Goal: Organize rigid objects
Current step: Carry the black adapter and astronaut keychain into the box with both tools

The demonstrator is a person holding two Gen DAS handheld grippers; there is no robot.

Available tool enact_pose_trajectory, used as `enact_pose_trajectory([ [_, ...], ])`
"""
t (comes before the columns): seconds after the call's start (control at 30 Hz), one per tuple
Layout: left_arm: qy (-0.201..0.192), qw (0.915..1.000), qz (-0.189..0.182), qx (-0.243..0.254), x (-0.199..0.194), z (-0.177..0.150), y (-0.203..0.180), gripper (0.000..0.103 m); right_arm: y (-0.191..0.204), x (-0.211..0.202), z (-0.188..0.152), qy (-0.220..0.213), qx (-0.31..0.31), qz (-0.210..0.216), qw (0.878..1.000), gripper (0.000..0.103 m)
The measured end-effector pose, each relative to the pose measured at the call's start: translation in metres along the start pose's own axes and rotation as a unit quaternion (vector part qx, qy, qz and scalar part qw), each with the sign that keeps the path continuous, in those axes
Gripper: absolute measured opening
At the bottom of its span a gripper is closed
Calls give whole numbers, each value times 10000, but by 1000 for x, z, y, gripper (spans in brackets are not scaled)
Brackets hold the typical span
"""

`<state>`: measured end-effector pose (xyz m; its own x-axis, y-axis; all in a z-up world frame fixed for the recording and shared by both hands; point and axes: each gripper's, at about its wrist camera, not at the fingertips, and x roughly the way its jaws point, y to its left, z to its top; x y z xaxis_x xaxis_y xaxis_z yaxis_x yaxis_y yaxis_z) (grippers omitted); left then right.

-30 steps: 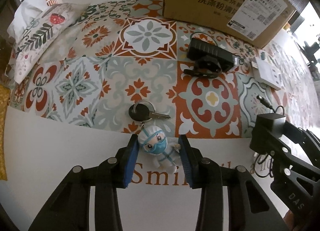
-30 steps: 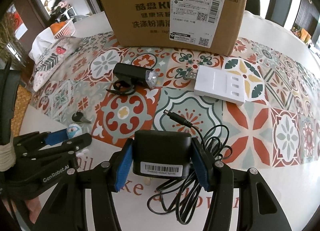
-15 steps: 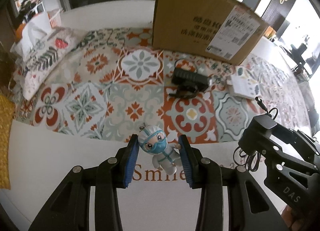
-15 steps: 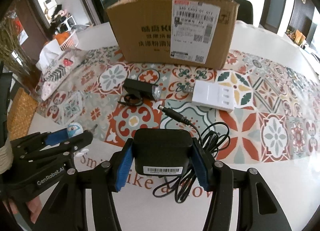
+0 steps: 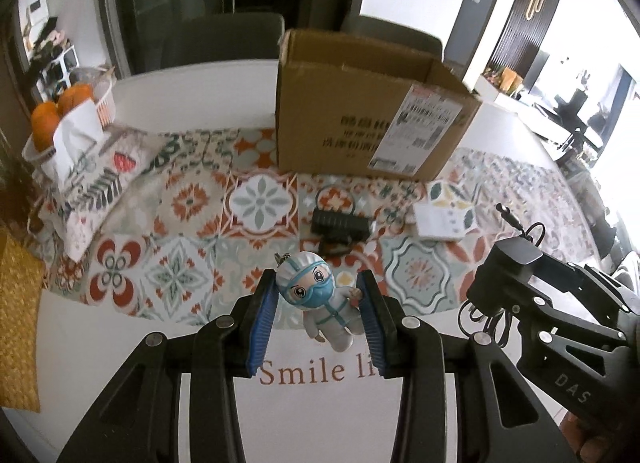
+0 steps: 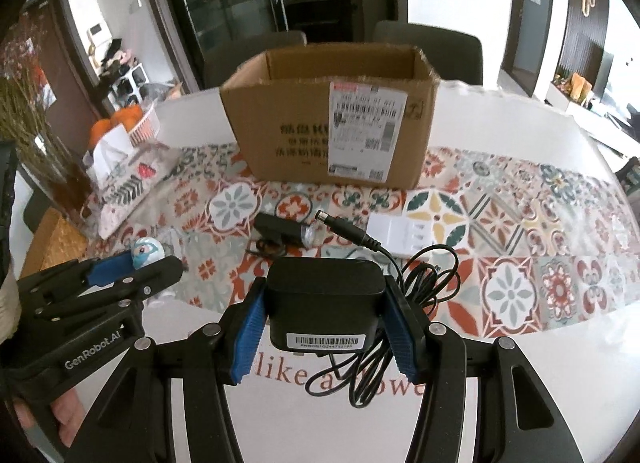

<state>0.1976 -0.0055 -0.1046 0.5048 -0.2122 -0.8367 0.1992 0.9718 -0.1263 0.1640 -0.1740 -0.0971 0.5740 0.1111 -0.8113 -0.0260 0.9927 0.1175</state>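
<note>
Carrying two items at once, both off the table. The left gripper [image 5: 318, 319] is clamped on a small doll keychain [image 5: 320, 303], pads on either side of its body; the key below it isn't visible. The right gripper [image 6: 324, 323] is clamped on a black power adapter [image 6: 324, 303], barcode label facing the camera, with its cable [image 6: 384, 347] hanging in loose loops below and the barrel plug [image 6: 346, 229] sticking out toward the far side.

Judging by the layout, this is the transport step: both picks done, drop-off pending. The likely target is the open cardboard box [image 6: 332, 135] at the far centre of the patterned tablecloth [image 6: 520, 223]. It looks empty from what shows of its inside.

Left on the cloth, between the grippers and the box: a black bike light [image 6: 284, 233] and a white flat case [image 6: 400, 233] to its right. A tissue pack [image 5: 76, 135] and a basket of oranges [image 5: 60, 111] sit far left, probably not part of the job.

Next move calls for clearing the near wall of the box with both loads, then releasing inside. Risk: the dangling cable may snag on the box rim or drag the bike light, so go in high.
</note>
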Motion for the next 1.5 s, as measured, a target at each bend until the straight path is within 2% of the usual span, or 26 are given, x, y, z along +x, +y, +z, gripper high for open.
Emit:
enact_pose_trajectory([
  [0.57, -751, 9962, -130, 428, -42, 48, -18, 40, -2, -45, 36, -742, 42, -64, 9972, 55],
  [0.9, -1092, 9922, -185, 580, -56, 85, -25, 40, -7, -61, 69, -1163, 97, -84, 9931, 55],
  [1.5, -1311, 9879, -341, 751, -52, 152, -32, 40, -16, -61, 134, -1538, 114, -62, 9880, 55],
])
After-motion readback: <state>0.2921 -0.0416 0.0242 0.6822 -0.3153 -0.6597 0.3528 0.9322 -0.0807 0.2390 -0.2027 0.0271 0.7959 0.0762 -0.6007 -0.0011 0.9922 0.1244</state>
